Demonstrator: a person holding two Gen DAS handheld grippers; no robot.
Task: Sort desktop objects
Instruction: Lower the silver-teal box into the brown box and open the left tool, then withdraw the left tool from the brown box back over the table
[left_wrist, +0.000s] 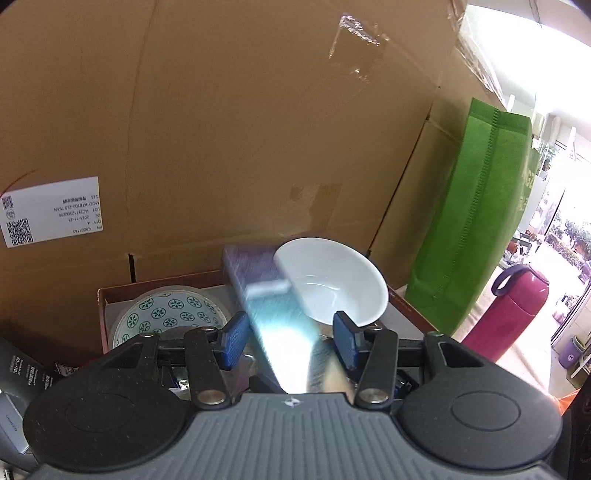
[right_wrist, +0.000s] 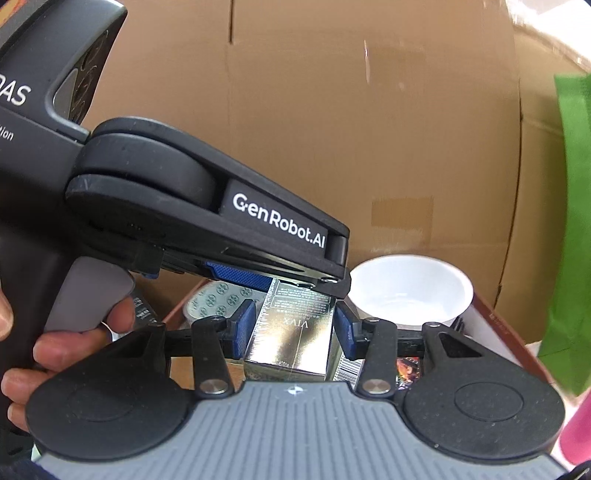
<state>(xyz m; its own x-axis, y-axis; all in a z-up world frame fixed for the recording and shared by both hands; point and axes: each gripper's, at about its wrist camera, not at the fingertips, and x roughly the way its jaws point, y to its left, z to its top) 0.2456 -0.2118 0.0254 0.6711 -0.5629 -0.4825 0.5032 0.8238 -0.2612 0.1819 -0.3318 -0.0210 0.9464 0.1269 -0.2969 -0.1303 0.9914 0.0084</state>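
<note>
A shiny silver box (right_wrist: 295, 332) printed "VIVX" sits lengthwise between the blue pads of my right gripper (right_wrist: 293, 328), which is shut on it. In the left wrist view the same box (left_wrist: 273, 325) looks blurred between the pads of my left gripper (left_wrist: 291, 339), with a narrow gap on each side, so that gripper is open around it. In the right wrist view the left gripper comes in from the left, held by a person's hand (right_wrist: 74, 350). One of its fingers (right_wrist: 280, 229) lies over the far end of the box.
A white bowl (left_wrist: 332, 280) and a green-patterned plate (left_wrist: 166, 314) lie in a red-brown tray (left_wrist: 101, 306) just ahead. A large cardboard box (left_wrist: 258, 129) stands behind them. At the right are a green bag (left_wrist: 476, 221) and a magenta bottle (left_wrist: 513, 314).
</note>
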